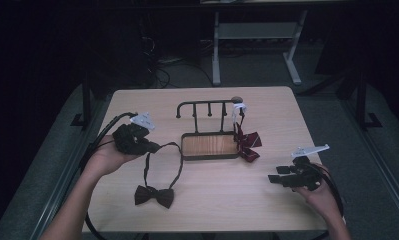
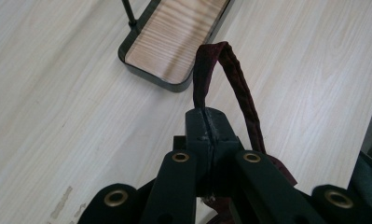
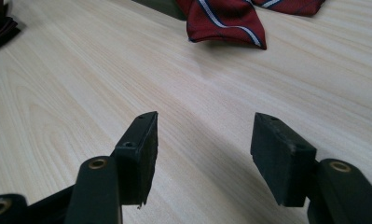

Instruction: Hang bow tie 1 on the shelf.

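Note:
A dark maroon bow tie (image 1: 154, 195) lies near the table's front, its neck strap (image 1: 179, 159) looping up and leftward. My left gripper (image 1: 156, 147) is shut on that strap (image 2: 230, 79), which arches out of the closed jaws in the left gripper view. A black rack with a wooden base (image 1: 209, 145) stands mid-table; its corner (image 2: 174, 42) lies just ahead of the left gripper. A red striped bow tie (image 1: 247, 141) hangs off the rack's right end and rests on the table (image 3: 225, 18). My right gripper (image 1: 273, 178) hovers open at the right, nothing between its fingers (image 3: 139, 149).
The light wooden table (image 1: 212, 210) has open surface between the two grippers. A white tag (image 1: 238, 109) sits at the rack's right post. Cables trail from both grippers off the front edge. A white desk frame (image 1: 257, 35) stands beyond the table.

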